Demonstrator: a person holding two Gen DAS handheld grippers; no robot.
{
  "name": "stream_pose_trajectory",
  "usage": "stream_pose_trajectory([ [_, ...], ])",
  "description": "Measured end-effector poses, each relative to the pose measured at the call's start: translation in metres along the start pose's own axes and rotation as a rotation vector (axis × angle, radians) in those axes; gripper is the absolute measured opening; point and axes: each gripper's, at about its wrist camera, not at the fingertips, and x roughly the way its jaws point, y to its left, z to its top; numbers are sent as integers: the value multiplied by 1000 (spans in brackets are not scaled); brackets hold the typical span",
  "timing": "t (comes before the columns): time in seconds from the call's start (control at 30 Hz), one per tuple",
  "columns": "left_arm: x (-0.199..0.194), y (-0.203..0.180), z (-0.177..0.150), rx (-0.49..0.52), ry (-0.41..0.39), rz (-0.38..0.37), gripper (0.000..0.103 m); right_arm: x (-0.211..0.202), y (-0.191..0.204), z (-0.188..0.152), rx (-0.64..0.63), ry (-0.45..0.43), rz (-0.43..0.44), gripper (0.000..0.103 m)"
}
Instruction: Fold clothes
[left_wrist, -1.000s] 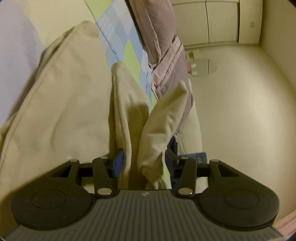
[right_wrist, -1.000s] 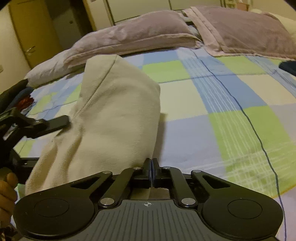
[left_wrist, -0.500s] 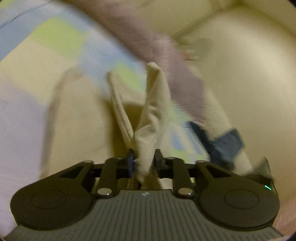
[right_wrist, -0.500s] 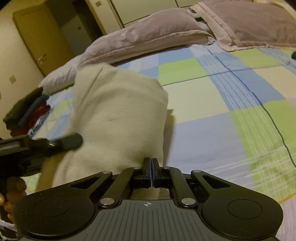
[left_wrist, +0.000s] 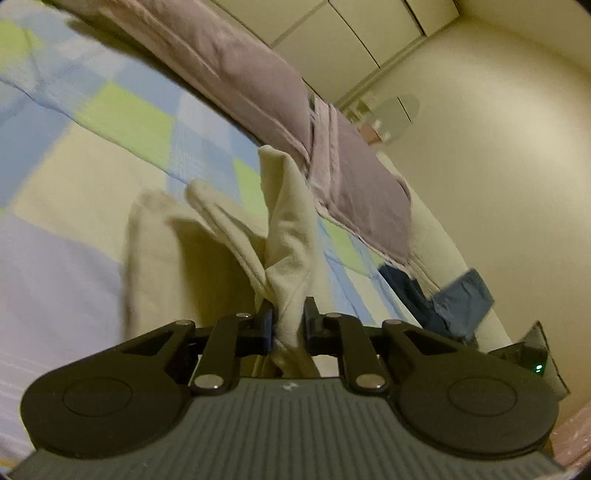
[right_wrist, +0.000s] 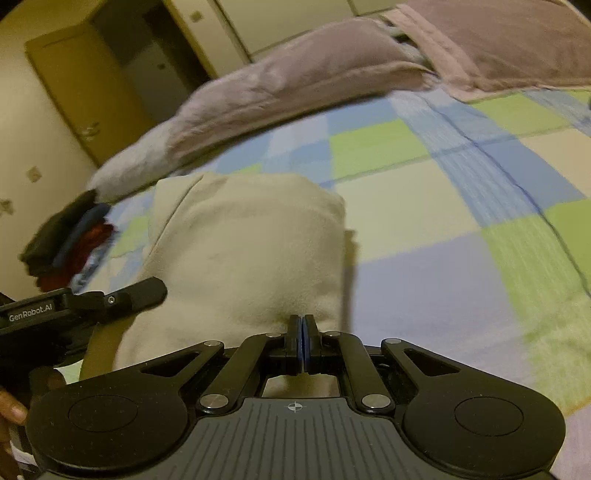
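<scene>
- The left gripper (left_wrist: 288, 321), seen from its own wrist camera, has its fingers (left_wrist: 264, 325) clamped on a bunched fold of the cream fleece garment (left_wrist: 288, 236), which rises toward 12 o'clock from the grip.
- The rest of that garment lies on the bed's checked blue, green and cream quilt (left_wrist: 92, 162), spreading toward 10 o'clock; its edges are smeared by blur.
- Mauve pillows (left_wrist: 258, 85) run along the quilt's far side from 11 to 3 o'clock.
- At 4 o'clock, a dark blue cloth (left_wrist: 443, 299) hangs at the bed's edge, its shape hard to read.
- In the right wrist view, the right gripper (right_wrist: 303, 343) shows its blue-padded fingers (right_wrist: 293, 343) pressed together at the garment's near hem; whether cloth is caught between them cannot be told, the hem being hidden behind the fingers.
- The left gripper's black body enters that view at 9 o'clock, a person's hand (right_wrist: 14, 410) cut off by the frame below it.
- A dark pile of red and blue clothes (right_wrist: 66, 240) sits blurred at 9 o'clock, near the quilt's edge.
</scene>
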Motion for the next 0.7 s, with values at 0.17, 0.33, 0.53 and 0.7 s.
stream_pose_trajectory([
  [0.17,-5,27,-2,-70,12,21,13,21,32,-2,-94,25,42,6],
  [0.33,-11,54,-4,-140,24,41,16,19,36,-12,-147,-19,4,6],
  [0.53,-43,62,-20,-211,3,100,36,-18,-4,-17,8,-71,63,8],
  [0.7,-84,57,-41,-263,-34,167,47,-52,-9,-38,5,-107,50,57],
])
